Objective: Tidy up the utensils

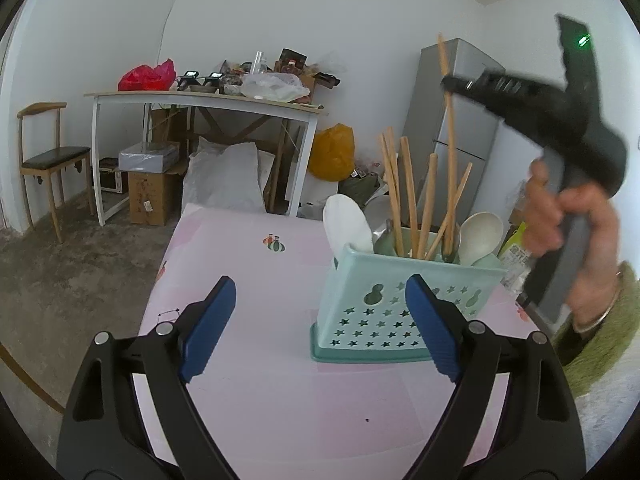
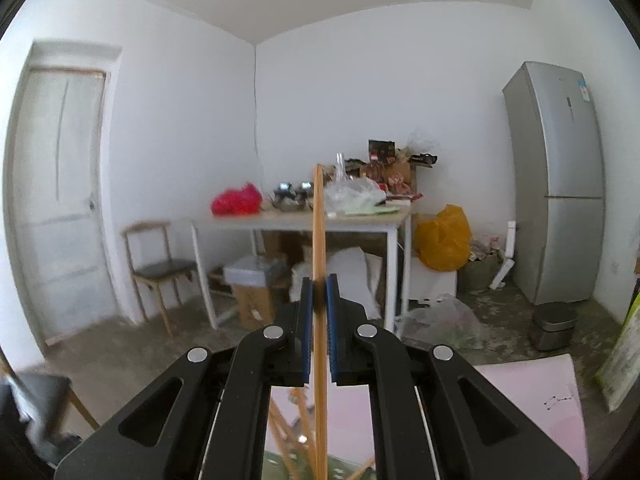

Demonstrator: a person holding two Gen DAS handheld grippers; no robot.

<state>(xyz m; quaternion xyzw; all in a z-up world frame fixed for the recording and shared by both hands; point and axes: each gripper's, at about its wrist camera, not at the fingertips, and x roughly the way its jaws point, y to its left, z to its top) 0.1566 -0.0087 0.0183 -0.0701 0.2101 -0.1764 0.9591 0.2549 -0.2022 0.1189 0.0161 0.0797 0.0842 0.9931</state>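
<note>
The left hand-held gripper (image 1: 320, 328) hovered low over the pink bench (image 1: 248, 280), released, its two blue pads wide apart with nothing between them. Just beyond its right pad stood the pale green utensil basket (image 1: 384, 304), upright on the bench, with star-shaped holes in its front wall. Inside it a white spatula (image 1: 346, 220) leaned at the left end, several wooden chopsticks (image 1: 408, 200) stood tilted in the middle, and a cream spoon (image 1: 480, 236) rested at the right end.

Further to the right and higher, the right hand-held gripper (image 1: 452, 84) was held above the basket by the person's hand (image 1: 560, 208). It was grasping one wooden chopstick (image 1: 448, 120), which stood nearly upright, with its lower end down among the others in the basket. In the right wrist view this right hand-held gripper (image 2: 319, 312) had its blue pads pressed on both sides of the chopstick (image 2: 319, 240), and the stick rose well above the fingertips
</note>
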